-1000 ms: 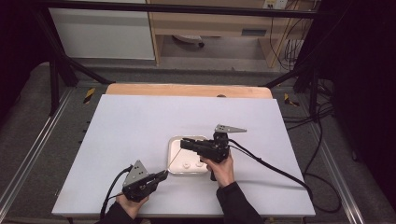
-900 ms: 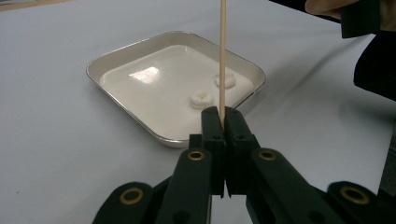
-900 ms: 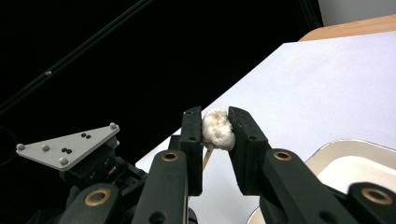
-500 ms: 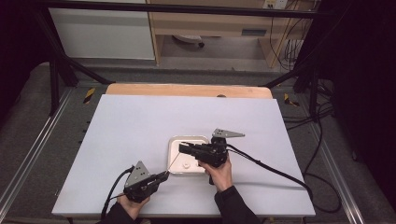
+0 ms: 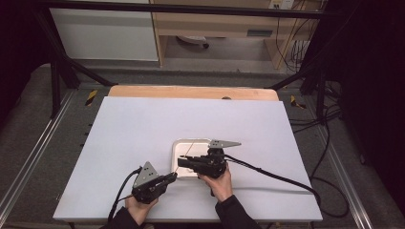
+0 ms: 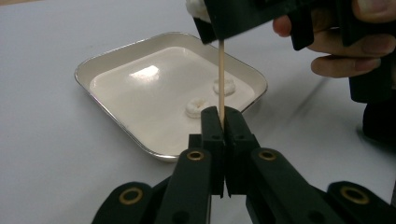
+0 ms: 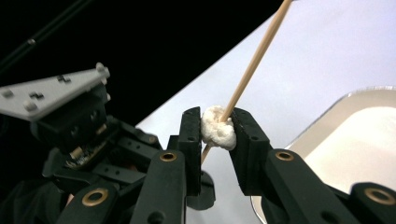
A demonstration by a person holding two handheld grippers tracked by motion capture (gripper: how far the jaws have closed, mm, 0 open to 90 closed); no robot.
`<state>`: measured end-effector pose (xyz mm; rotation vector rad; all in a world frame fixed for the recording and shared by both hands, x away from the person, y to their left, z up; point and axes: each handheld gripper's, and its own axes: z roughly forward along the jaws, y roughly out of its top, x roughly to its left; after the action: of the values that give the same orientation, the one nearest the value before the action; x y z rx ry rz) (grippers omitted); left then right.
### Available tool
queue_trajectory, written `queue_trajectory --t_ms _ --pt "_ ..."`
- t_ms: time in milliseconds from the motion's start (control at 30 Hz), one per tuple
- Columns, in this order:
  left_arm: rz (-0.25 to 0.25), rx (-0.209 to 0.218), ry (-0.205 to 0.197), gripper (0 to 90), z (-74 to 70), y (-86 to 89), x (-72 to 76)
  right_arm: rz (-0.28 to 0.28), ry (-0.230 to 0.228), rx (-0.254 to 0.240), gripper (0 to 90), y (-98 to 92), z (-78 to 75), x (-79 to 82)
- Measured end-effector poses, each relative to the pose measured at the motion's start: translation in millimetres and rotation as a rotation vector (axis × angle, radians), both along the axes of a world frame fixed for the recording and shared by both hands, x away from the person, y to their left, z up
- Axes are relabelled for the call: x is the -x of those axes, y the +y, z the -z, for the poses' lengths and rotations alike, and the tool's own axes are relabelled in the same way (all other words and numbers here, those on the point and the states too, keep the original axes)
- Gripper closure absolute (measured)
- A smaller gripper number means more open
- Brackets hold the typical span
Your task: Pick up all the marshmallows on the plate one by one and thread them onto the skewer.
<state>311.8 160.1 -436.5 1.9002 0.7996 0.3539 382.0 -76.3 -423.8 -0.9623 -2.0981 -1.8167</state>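
Observation:
My left gripper (image 6: 223, 116) is shut on the lower end of a thin wooden skewer (image 6: 221, 79), which stands up from its jaws. A white marshmallow (image 7: 217, 128) is on the skewer (image 7: 257, 60), and my right gripper (image 7: 217, 129) is shut on it from both sides, just above the left gripper (image 5: 173, 177). In the high view the right gripper (image 5: 181, 162) hangs over the near edge of a white metal tray (image 5: 177, 144). Two more marshmallows (image 6: 196, 107) (image 6: 225, 86) lie in the tray (image 6: 140, 79).
The tray sits near the front middle of a white table top (image 5: 143, 129) with a wooden strip (image 5: 191, 91) along the far edge. Black cables (image 5: 277, 176) trail from both grippers. Dark floor and metal frame rails surround the table.
The right gripper has moved down and toward the near edge with the marshmallow, closing on the left gripper. The left gripper has stayed put.

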Motion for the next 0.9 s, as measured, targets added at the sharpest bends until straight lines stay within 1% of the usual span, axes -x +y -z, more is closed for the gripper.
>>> queue_trajectory --t_ms 100,167,233,300,333,367,433,467,500,533,567,700,767,900 --pt "0.000 0.004 0.000 88.3 0.2 -0.4 -1.0 -0.005 0.003 0.009 75.5 2.0 4.0 1.9" --pt "0.000 0.004 0.003 88.3 0.4 -0.8 -1.6 -0.009 0.015 0.013 75.3 3.4 6.3 2.8" --pt "0.004 -0.001 0.005 88.3 1.1 -0.6 -2.0 -0.009 0.010 0.020 75.0 4.1 8.1 3.2" --pt "0.004 0.002 0.004 88.2 0.9 -0.5 -1.7 -0.010 0.007 0.031 73.6 3.5 7.1 3.0" --pt "0.004 0.002 0.004 88.3 0.9 -0.5 -1.7 -0.009 -0.002 0.034 70.2 2.8 5.8 2.7" --pt "0.001 0.009 0.005 88.3 0.2 0.8 -1.6 0.001 -0.015 0.042 65.2 1.8 3.8 2.5" --pt "-0.003 0.021 0.009 88.3 -0.3 3.6 -2.5 0.006 -0.036 0.050 58.1 -1.0 -1.4 2.0" --pt "-0.003 0.026 0.001 88.3 -0.4 5.1 -4.0 0.010 -0.045 0.058 53.6 -2.6 -4.2 1.7" --pt "-0.008 0.027 0.016 88.3 -0.8 6.9 -3.1 0.018 -0.056 0.071 50.7 -4.4 -7.3 1.4" --pt "0.001 0.033 -0.005 88.3 -0.7 8.0 -5.0 0.023 -0.069 0.091 48.4 -6.6 -10.1 0.9" --pt "-0.013 0.027 0.015 88.3 -1.1 9.7 -3.3 0.027 -0.084 0.111 45.2 -8.7 -12.7 0.3" --pt "-0.015 0.026 0.022 88.3 -1.4 14.3 -3.3 0.050 -0.130 0.181 32.4 -16.0 -18.9 -4.3" --pt "-0.017 0.026 0.026 88.3 -1.3 15.5 -3.3 0.056 -0.145 0.216 25.7 -18.0 -19.4 -7.3" --pt "-0.016 0.021 0.029 88.3 -0.8 17.2 -3.1 0.047 -0.155 0.294 17.4 -20.9 -17.4 -12.5"
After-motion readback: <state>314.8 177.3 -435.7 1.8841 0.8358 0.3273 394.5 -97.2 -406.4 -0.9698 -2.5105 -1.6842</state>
